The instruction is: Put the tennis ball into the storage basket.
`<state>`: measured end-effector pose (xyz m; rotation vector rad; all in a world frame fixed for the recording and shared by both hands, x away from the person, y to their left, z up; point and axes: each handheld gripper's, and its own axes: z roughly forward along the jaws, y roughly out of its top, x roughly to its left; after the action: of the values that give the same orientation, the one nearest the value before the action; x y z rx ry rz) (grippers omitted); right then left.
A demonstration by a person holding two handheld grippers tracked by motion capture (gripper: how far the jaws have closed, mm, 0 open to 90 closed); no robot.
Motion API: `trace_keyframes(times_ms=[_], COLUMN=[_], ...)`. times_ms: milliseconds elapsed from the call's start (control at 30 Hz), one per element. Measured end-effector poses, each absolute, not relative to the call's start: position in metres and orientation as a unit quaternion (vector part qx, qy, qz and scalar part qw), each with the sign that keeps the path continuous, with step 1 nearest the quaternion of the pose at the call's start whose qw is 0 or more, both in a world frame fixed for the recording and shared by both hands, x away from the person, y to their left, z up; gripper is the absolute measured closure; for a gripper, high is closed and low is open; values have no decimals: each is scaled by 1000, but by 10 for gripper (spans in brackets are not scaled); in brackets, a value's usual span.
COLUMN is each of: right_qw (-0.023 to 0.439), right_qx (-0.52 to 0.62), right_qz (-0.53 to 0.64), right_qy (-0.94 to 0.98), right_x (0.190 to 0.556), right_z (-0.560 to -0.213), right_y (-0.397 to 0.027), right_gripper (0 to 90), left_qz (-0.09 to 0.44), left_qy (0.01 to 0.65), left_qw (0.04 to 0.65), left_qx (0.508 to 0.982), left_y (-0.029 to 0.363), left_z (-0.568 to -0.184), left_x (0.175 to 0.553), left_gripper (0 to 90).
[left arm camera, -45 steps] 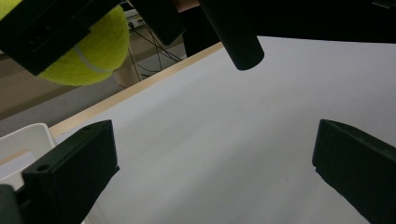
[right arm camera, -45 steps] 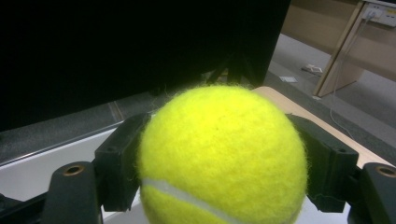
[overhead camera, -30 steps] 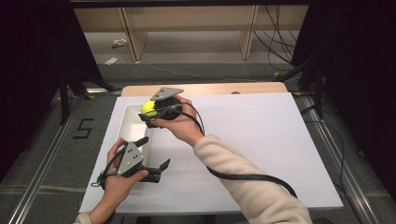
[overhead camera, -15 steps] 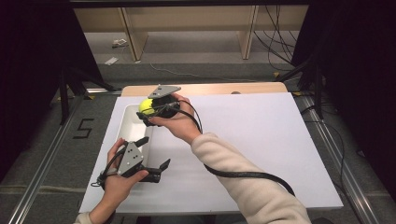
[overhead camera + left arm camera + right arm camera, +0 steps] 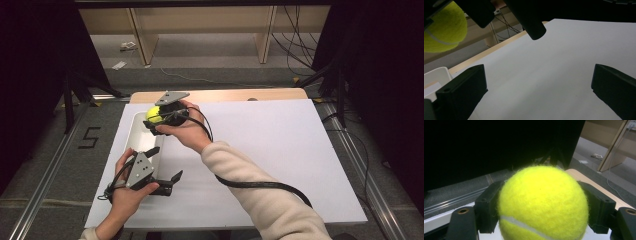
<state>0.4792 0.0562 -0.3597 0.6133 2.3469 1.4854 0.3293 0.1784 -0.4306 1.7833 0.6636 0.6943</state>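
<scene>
Both jaws of the right gripper [image 5: 541, 210] clamp the tennis ball [image 5: 542, 203]; the left gripper [image 5: 539, 92] gapes wide, empty.

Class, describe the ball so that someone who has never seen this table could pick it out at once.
Start at the white table, then find the white tray at its left edge. Above the tray's far end, the right gripper clamps the tennis ball: the one bright yellow, fuzzy, round thing.

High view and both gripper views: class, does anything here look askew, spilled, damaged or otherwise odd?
Nothing stands out. The right gripper holds the tennis ball squarely between its fingers above the white bin; the left gripper sits open over the white table cover.
</scene>
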Motion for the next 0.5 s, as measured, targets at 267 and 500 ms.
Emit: trace_keyframes(times_ms=[267, 500], right_qw=[146, 146], right_qx=[213, 211], right_qz=[516, 515], right_qy=[817, 818], right_x=[481, 483], right_z=[-359, -358], right_y=[60, 64], right_gripper=[268, 268], left_qz=[291, 290], left_qy=[278, 279], left_qw=[530, 531], left_qx=[746, 746], left_y=[178, 179], left_z=[-430, -431], left_x=[329, 329], left_gripper=[0, 0])
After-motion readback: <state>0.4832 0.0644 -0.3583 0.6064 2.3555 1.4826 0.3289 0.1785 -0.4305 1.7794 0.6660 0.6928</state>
